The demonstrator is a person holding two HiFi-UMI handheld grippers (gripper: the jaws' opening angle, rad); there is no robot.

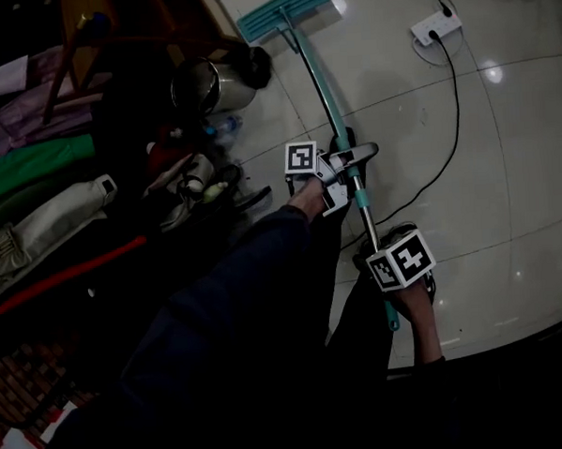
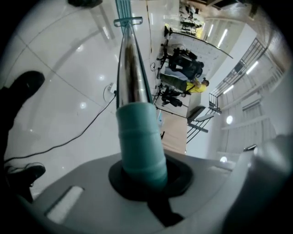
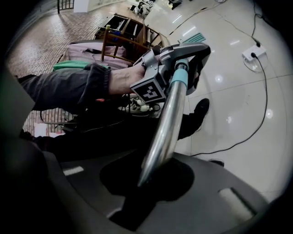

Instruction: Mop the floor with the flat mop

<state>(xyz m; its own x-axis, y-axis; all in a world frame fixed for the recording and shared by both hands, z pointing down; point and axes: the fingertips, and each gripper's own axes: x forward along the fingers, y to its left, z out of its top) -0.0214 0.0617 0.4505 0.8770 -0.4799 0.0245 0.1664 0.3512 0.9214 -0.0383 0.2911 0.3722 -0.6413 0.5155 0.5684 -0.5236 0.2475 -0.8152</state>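
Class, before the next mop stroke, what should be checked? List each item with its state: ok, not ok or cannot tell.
1. Left tongs shut on teal-and-steel mop handle: ok.
2. Right tongs shut on that handle: ok.
3. Teal flat mop head down on white tiled floor: ok.
4. Floor free of black cable and white power strip: not ok, both lie beside the mop.
5. Pad damp: cannot tell.

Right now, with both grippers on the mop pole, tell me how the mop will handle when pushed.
The pole looks like a straight metal tube, so it is probably stiff, not floppy. Its flat head lies on glossy tile, so it should slide easily. The bare chrome might twist in the right gripper's jaws.
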